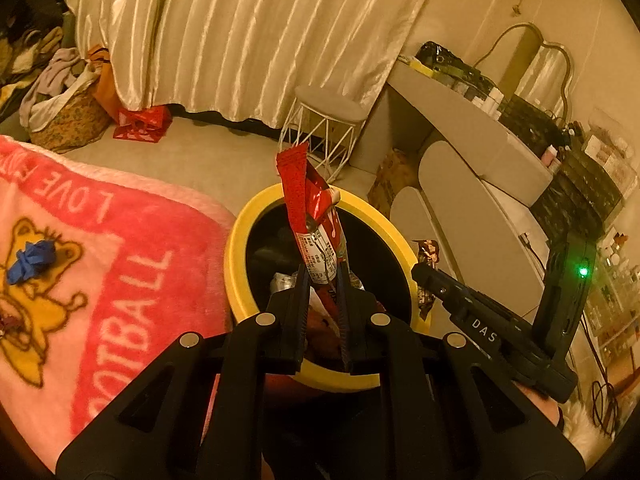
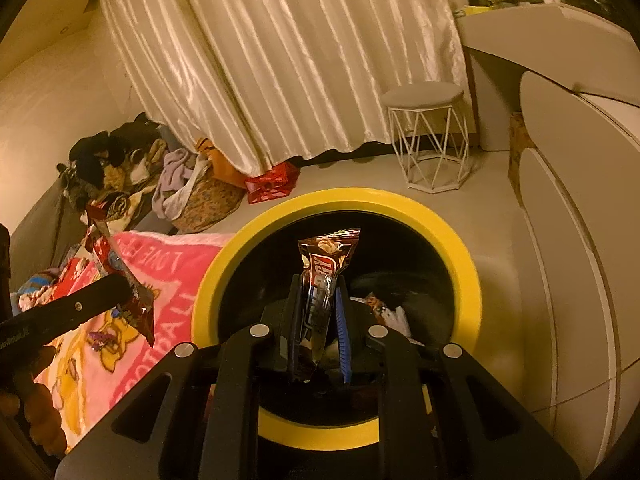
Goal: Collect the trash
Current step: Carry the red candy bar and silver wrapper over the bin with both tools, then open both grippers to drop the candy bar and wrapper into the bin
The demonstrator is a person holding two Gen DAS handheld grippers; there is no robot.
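Observation:
My left gripper (image 1: 323,270) is shut on a red snack wrapper (image 1: 310,216) and holds it upright over the yellow-rimmed black bin (image 1: 240,240). My right gripper (image 2: 318,282) is shut on a dark brown snack wrapper (image 2: 326,258) and holds it over the same bin (image 2: 460,248). Some trash lies at the bin's bottom (image 2: 384,310). The right gripper also shows in the left wrist view (image 1: 426,276) at the bin's right rim. The left gripper with its red wrapper (image 2: 120,276) shows at the left of the right wrist view. A crumpled blue scrap (image 1: 32,260) lies on the pink blanket (image 1: 132,264).
The pink blanket covers the surface left of the bin. A white wire stool (image 2: 430,140) stands beyond the bin, by a satin curtain (image 2: 280,52). White cabinets (image 2: 568,220) line the right. A clothes pile (image 2: 120,172) and a red bag (image 2: 272,184) lie on the floor at the left.

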